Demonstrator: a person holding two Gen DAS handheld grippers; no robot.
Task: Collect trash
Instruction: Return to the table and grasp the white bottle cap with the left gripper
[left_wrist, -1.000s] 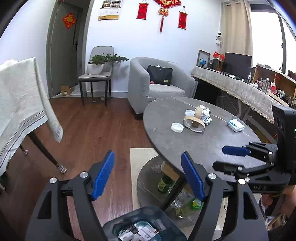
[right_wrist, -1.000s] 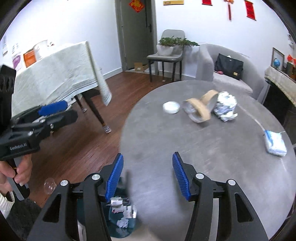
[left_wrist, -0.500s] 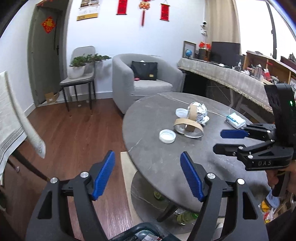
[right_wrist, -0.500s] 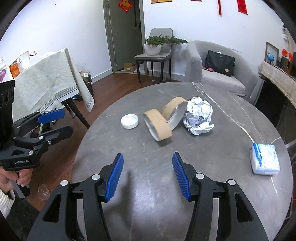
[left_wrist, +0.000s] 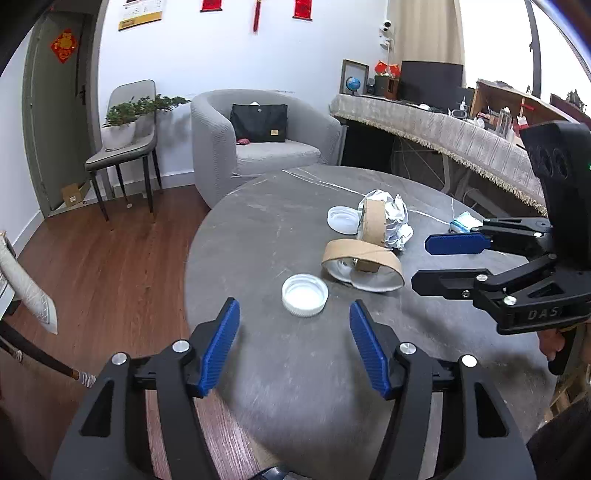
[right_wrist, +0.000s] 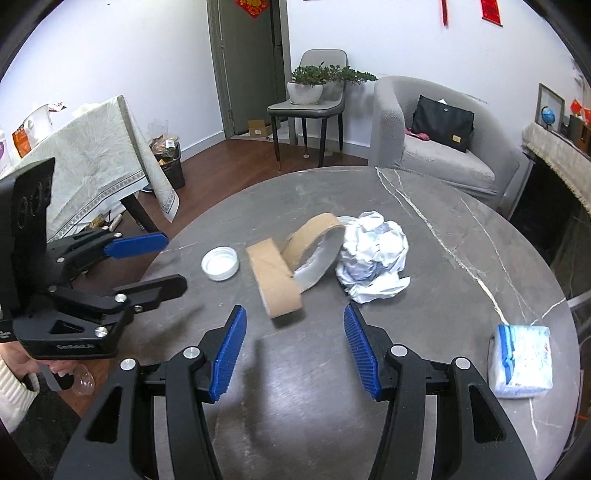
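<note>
My left gripper (left_wrist: 293, 347) gapes wide and empty above the round table (left_wrist: 258, 236), the white lid (left_wrist: 305, 300) lying flat just ahead between its tips, so I judge it the nearer arm for that piece. My right gripper (right_wrist: 293, 350) is equally spread, holding nothing, the cardboard ring (right_wrist: 275, 282) straight ahead, crumpled paper (right_wrist: 373, 267) beyond.

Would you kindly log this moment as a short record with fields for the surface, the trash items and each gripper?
surface: round grey table
trash near centre: two cardboard tape rings, crumpled white paper, white lid
trash apart: tissue pack near the table's edge
left gripper: open, empty, facing the white lid
right gripper: open, empty, facing the cardboard tape rings
</note>
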